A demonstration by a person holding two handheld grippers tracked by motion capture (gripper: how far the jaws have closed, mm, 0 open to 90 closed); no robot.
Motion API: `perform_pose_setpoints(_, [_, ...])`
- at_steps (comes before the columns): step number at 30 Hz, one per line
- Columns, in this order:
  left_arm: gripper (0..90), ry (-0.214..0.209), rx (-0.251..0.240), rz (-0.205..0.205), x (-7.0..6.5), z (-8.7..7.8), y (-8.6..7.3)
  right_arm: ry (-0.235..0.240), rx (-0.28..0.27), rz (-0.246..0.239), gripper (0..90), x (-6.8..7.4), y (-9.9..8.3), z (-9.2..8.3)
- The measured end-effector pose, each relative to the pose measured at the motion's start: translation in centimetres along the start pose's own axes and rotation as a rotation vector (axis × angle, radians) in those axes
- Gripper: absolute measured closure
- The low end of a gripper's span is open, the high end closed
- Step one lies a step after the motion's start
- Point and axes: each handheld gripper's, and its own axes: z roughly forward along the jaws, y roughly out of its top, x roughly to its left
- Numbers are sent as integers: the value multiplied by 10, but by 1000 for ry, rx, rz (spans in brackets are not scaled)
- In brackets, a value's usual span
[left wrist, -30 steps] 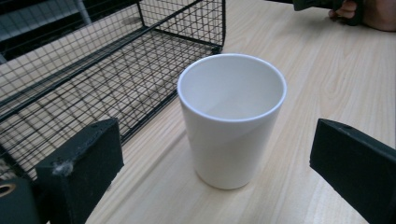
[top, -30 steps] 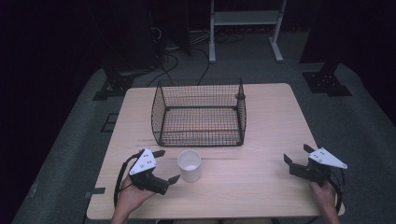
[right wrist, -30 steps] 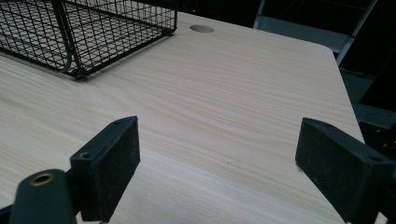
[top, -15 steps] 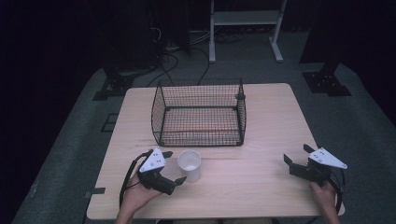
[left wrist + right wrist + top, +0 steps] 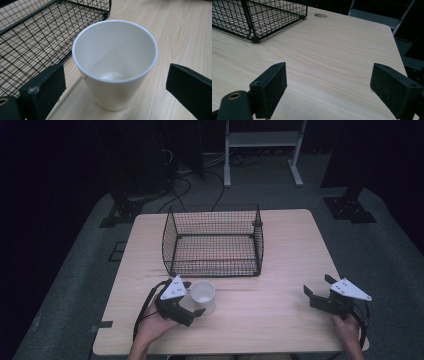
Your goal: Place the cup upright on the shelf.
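One white cup (image 5: 202, 295) is standing on the counter (image 5: 280, 250). One wire basket (image 5: 214, 241) is sitting there too. Two grippers, left (image 5: 192, 299) and right (image 5: 316, 287), are resting on it.

**Both grippers low in the frame, jaws spread**

Left gripper (image 5: 192, 304) at lower left of centre in the high view, held in the left hand (image 5: 152, 326), forearm entering from the bottom edge, jaws pointing up and to the right. In the left gripper view, jaws wide apart at the bottom corners, touching nothing. Right gripper (image 5: 316, 288) at lower right, gripped by the right hand (image 5: 347, 329), jaws pointing left and likewise spread wide, with a gap between them in the right gripper view.
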Motion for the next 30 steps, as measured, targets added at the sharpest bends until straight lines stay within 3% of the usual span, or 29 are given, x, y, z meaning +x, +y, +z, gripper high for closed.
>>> perform_pose_setpoints(25, [22,-26,83,-1,6,30,5,4,-4,1,130,0,0,0])
perform_pose_setpoints(30, [83,-43,85,-1,8,33,5,6,-5,0,131,0,0,0])
